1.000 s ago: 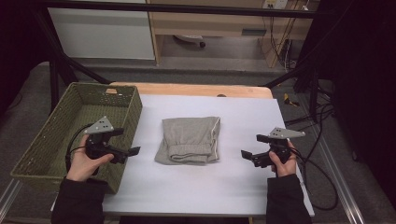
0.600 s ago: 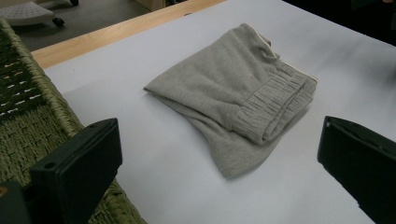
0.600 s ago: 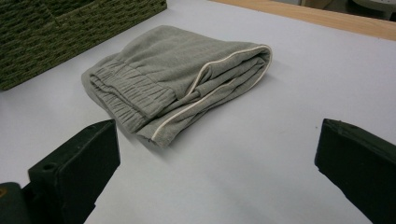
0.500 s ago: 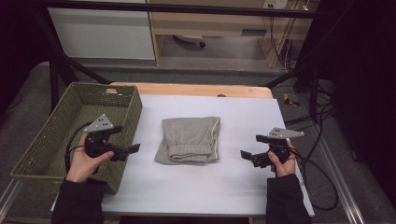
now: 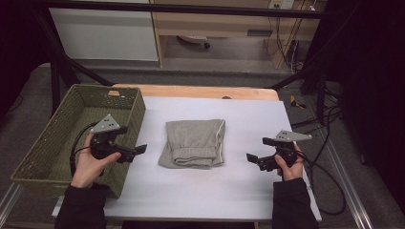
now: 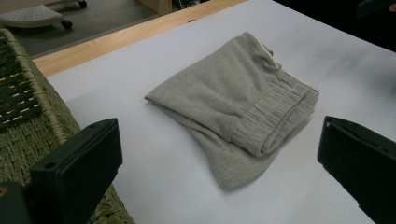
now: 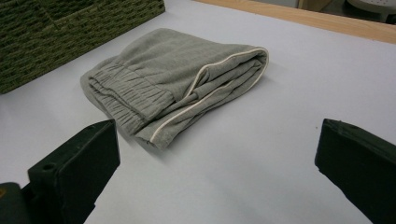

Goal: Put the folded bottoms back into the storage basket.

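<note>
- Barely anything's moved since a second ago: our left gripper (image 5: 139, 150) and right gripper (image 5: 251, 158) stay parked, jaws wide open.
- Folded grey sweatpants (image 5: 193, 142) sit between them, waistband toward us, slightly nearer the left gripper.

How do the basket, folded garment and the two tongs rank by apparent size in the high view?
1. Green woven basket, largest.
2. Folded grey garment.
3. Left tongs and right tongs: look alike, no ranking.
</note>
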Tool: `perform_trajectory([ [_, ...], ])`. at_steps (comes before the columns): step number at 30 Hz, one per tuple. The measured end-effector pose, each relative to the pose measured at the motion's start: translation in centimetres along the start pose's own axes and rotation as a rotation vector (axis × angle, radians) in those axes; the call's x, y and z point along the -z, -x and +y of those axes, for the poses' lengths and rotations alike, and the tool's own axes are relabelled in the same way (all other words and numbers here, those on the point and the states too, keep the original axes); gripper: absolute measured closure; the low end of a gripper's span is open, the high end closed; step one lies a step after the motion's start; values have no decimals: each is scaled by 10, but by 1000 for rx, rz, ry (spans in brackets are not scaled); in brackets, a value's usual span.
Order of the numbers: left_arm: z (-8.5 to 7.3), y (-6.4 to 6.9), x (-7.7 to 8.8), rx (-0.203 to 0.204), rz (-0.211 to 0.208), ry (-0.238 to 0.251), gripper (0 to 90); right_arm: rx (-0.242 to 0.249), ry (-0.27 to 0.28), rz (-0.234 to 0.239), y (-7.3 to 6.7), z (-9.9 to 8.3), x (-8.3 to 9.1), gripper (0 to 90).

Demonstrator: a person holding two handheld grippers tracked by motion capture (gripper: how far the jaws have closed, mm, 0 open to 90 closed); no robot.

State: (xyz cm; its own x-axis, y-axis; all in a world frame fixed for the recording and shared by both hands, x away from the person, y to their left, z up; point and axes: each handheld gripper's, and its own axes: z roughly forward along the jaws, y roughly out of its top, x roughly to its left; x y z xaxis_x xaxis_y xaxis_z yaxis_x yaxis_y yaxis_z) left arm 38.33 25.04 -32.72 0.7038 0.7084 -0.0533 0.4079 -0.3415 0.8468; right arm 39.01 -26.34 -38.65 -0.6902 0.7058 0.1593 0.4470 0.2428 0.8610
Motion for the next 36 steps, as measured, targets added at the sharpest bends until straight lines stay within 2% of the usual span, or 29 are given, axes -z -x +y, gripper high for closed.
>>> perform_trajectory([
  [13,5,11,-11,8,1,-12,0,-1,-5,0,0,0,0,6],
  [25,5,23,-25,-10,-15,-26,0,2,-8,1,0,-1,-1,6],
  [36,2,34,-42,-33,-30,-65,0,0,-8,1,1,-1,-1,6],
])
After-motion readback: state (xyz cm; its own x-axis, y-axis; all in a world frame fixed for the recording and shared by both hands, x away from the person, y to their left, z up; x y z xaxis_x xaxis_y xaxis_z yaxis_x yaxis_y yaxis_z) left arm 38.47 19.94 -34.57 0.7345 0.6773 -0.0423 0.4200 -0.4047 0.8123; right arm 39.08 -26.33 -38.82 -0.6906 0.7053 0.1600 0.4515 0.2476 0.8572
